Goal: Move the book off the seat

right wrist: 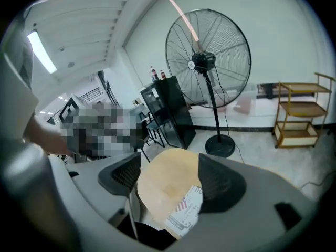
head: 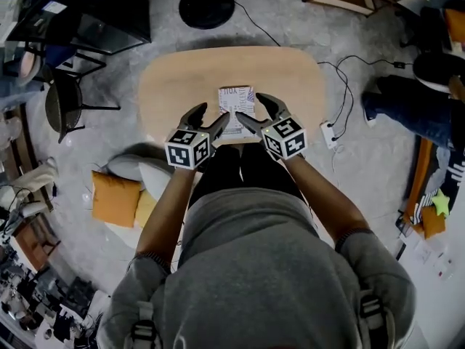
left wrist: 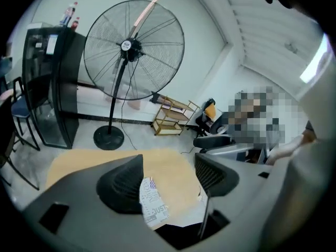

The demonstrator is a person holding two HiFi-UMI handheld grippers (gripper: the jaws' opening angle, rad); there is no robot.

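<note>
Book [head: 234, 99] lies flat on the tan seat [head: 203, 71], right at the edge closest to the person, so it's not moved off yet. Left gripper [head: 212, 115] and right gripper [head: 249, 107] both hang above it, jaws wide apart and empty, one per side, I'd guess lining up to pinch its two edges

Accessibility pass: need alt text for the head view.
Seen from above, a person in a grey top holds the left gripper and right gripper, fingers apart and empty, over a book lying at the near edge of a light wooden seat. A fan base and an orange cushion sit on the grey floor.
</note>
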